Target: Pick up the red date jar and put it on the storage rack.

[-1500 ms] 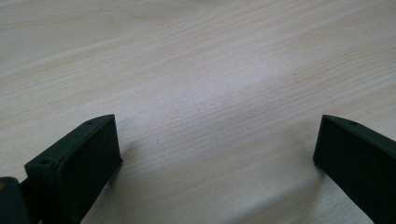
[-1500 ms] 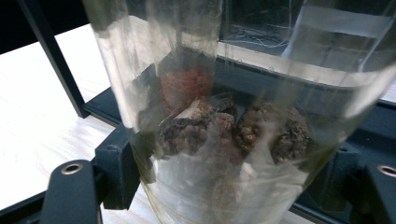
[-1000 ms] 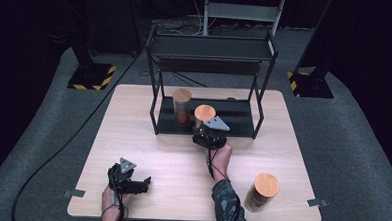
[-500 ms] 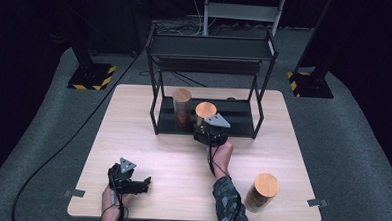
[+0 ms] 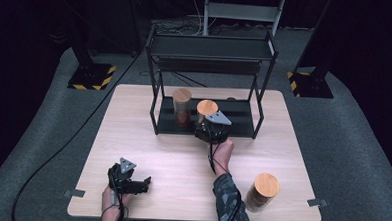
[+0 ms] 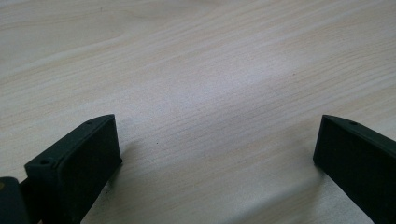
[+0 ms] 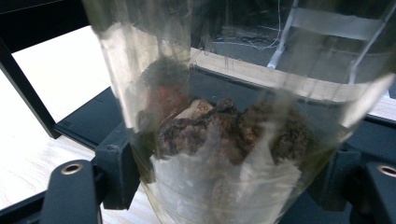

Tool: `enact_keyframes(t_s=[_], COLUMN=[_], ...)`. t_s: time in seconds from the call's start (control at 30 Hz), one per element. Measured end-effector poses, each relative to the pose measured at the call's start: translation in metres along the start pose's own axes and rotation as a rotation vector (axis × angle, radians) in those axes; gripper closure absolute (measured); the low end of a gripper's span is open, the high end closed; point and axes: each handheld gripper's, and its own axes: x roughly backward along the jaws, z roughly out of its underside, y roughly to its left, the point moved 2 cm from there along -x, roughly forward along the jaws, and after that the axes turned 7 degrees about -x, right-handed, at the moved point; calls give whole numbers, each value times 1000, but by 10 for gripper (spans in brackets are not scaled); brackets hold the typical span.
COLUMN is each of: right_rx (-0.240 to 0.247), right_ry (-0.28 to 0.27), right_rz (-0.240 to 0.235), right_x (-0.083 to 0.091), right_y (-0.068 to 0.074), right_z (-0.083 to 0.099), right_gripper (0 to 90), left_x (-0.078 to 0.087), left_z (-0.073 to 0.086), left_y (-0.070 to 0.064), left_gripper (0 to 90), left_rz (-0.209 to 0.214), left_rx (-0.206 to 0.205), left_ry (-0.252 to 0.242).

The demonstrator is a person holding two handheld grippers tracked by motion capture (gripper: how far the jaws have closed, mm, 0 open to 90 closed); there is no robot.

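Right gripper view first — the right gripper [image 7: 224,186] has its jaws clamped on either side of a clear jar [image 7: 224,140], dark dried stuff over a white layer inside, and the black lower shelf [image 7: 79,123] of the rack sits just behind and below it. From the high view, the same jar [image 5: 207,113], cork-lidded, stands at the front edge of the lower shelf [image 5: 239,112] of the black rack [image 5: 212,46], with my right gripper [image 5: 210,131] tight against it. A second jar [image 5: 181,106] is already on that shelf just to its left, close but apart as far as I can tell. A third jar [image 5: 261,191] waits on the desk [image 5: 302,145] near the right front corner, well apart from the rack.

Left gripper [image 5: 128,180] rests on the desk near the front left, idle; the left gripper view shows its jaws spread wide with nothing but bare wood [image 6: 196,84] between them.

My read: the step in hand is placing this jar on the shelf — mid-task, one jar stowed, one in the grasp, one to go. I can't tell whether the base is fully seated. Next move calls for settling it flat, clear of its neighbour, then letting go and backing straight out so the jaws don't drag it forward.
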Motion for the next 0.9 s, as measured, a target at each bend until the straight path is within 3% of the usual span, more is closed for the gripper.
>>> enact_keyframes(t_s=[0.9], right_rx=[-2], right_ry=[7], right_rz=[22], right_x=[-12], right_y=[-6], right_z=[-9], right_gripper=[249], left_x=[0], left_z=[0], left_y=[0], left_gripper=[0], left_rz=[-2], left_rx=[-1], left_ry=[0])
